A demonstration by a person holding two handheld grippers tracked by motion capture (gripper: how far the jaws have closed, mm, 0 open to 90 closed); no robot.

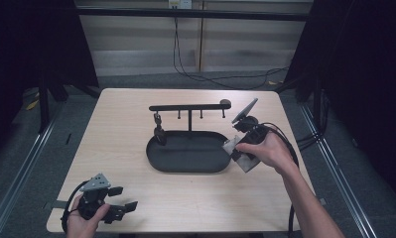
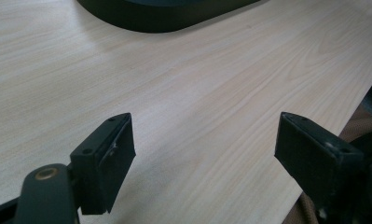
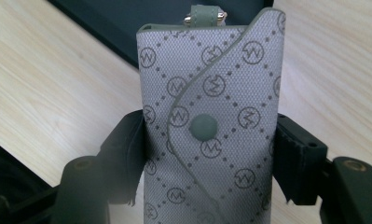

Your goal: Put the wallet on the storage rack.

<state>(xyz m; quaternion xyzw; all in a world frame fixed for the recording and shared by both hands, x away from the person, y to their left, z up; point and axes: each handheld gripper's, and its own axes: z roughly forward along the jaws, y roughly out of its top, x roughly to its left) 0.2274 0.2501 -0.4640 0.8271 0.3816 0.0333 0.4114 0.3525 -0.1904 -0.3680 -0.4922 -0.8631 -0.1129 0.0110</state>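
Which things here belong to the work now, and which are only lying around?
In use:
- grey key pouch, clamped in the right gripper
- black stand with oval tray and hook bar, beside the pouch

Idle or background:
- left gripper, open over bare table
- cables on floor

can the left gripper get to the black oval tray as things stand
Probably yes. The left gripper is open and holds nothing, and bare light wood table lies between it and the black oval tray. The right gripper is across at the tray's far end.
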